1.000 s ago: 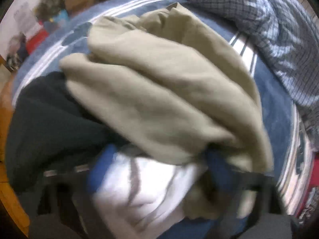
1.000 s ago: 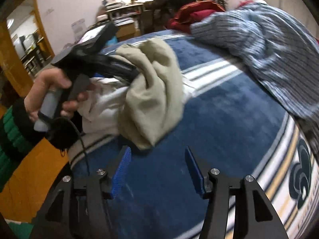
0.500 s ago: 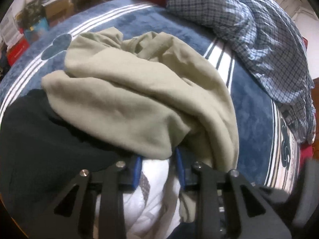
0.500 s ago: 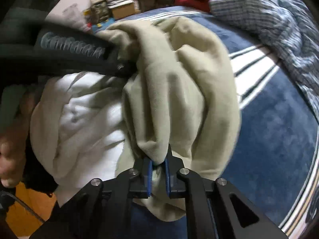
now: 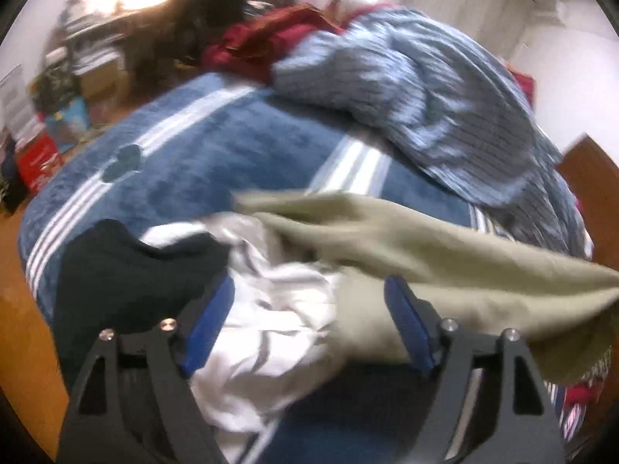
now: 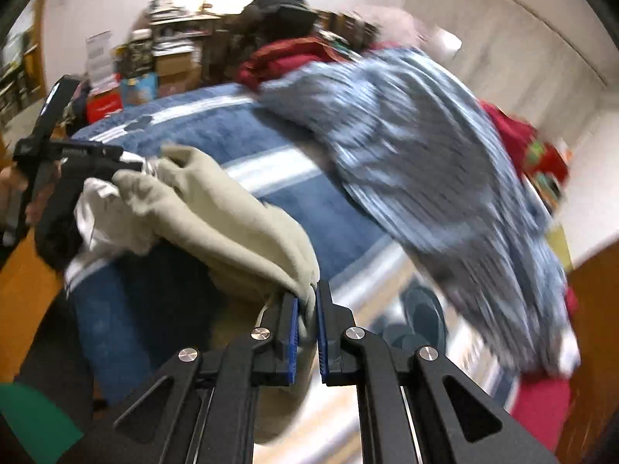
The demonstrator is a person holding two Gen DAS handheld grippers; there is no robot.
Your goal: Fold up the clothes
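Observation:
A beige garment (image 6: 232, 220) stretches from the clothes pile at the left to my right gripper (image 6: 306, 309), which is shut on its edge. In the left wrist view the beige garment (image 5: 445, 255) runs off to the right over a white striped garment (image 5: 271, 309) and a dark garment (image 5: 127, 270). My left gripper (image 5: 309, 309) is open, its blue pads on either side of the white garment. The left gripper also shows in the right wrist view (image 6: 127, 162), at the pile.
The clothes lie on a blue blanket with white stripes (image 5: 216, 147). A blue checked shirt (image 6: 425, 162) and red clothing (image 6: 286, 58) lie at the back. A person (image 6: 278, 7) sits by cluttered shelves. Wooden floor (image 5: 23, 332) lies to the left.
My left gripper has opened and let go of the clothes. My right gripper, shut on the beige garment, has pulled it away to the right and stretched it out.

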